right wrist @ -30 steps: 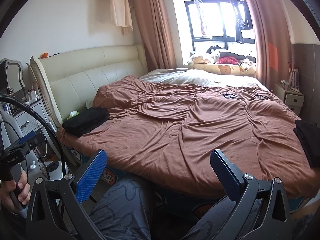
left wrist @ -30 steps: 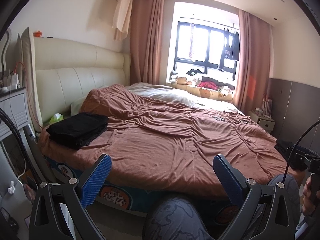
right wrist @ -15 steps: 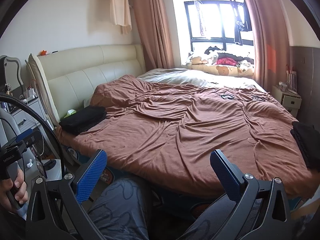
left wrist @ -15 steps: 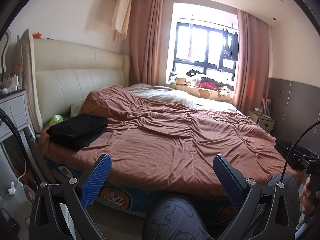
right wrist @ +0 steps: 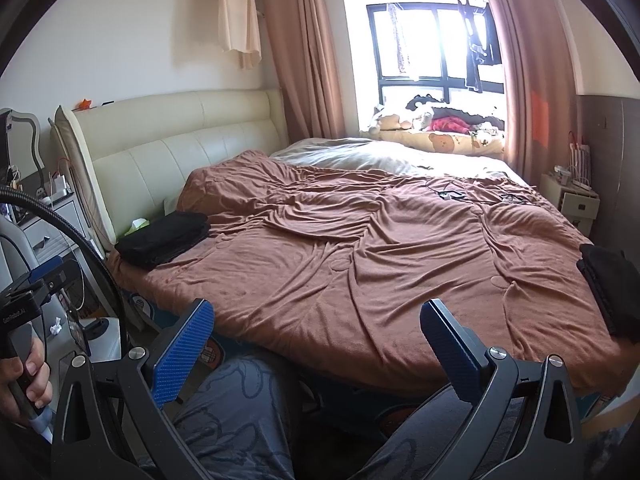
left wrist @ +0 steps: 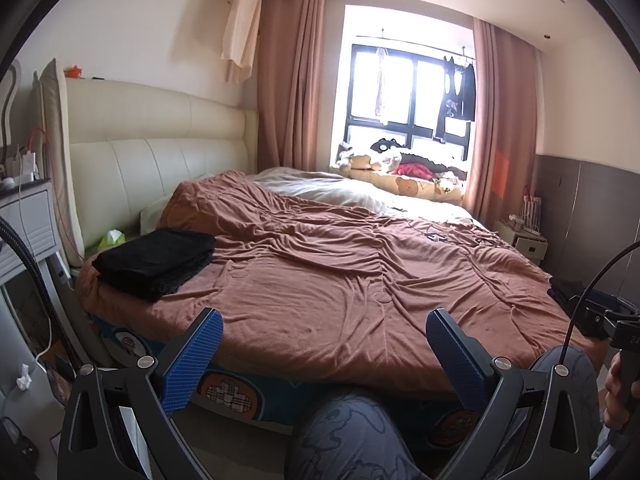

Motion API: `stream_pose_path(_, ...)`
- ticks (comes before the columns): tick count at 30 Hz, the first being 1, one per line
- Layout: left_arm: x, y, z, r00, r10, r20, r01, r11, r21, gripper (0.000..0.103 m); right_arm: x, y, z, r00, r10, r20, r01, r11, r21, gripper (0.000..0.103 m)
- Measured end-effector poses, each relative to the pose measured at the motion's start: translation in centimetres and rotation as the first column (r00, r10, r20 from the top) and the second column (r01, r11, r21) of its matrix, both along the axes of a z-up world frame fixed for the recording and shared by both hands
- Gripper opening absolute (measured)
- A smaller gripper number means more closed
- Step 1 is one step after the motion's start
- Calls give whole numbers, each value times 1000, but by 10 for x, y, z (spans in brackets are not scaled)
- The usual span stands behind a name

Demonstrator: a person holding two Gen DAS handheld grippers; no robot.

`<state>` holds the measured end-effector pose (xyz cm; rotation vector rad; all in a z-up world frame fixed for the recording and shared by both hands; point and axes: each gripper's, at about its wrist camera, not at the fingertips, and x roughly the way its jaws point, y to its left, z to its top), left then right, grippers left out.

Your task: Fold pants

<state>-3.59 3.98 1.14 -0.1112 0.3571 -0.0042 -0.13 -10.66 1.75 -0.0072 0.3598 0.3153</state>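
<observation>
A folded black stack of pants (left wrist: pixel 156 262) (right wrist: pixel 164 238) lies on the bed's left near corner by the headboard. A second black garment pile (right wrist: pixel 612 286) (left wrist: pixel 568 292) sits at the bed's right edge. My left gripper (left wrist: pixel 324 320) hangs open off the bed's near side, fingers wide, holding nothing. My right gripper (right wrist: pixel 318 312) is open too, also short of the brown blanket (right wrist: pixel 360 248) (left wrist: pixel 340 280). Both stand well back from either pile.
The person's patterned knees (left wrist: pixel 352 436) (right wrist: pixel 240 412) fill the space below the grippers. A white nightstand (left wrist: pixel 24 224) and cables stand left; a small bedside cabinet (right wrist: pixel 576 202) stands right. Cushions and toys (left wrist: pixel 400 168) line the window sill. Small dark items (right wrist: pixel 452 195) lie on the blanket far right.
Both views have drifted slightly, the right wrist view rising a little over the bed. Neither gripper's fingers moved; the garments lie as before.
</observation>
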Motion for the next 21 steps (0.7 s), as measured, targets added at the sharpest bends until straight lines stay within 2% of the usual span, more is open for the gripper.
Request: stream_pose_path(21, -11, 0, 5, 1000, 2, 30, -2, 1000, -2, 102, -5, -2, 1, 1000, -7, 5, 7, 1000, -8, 103)
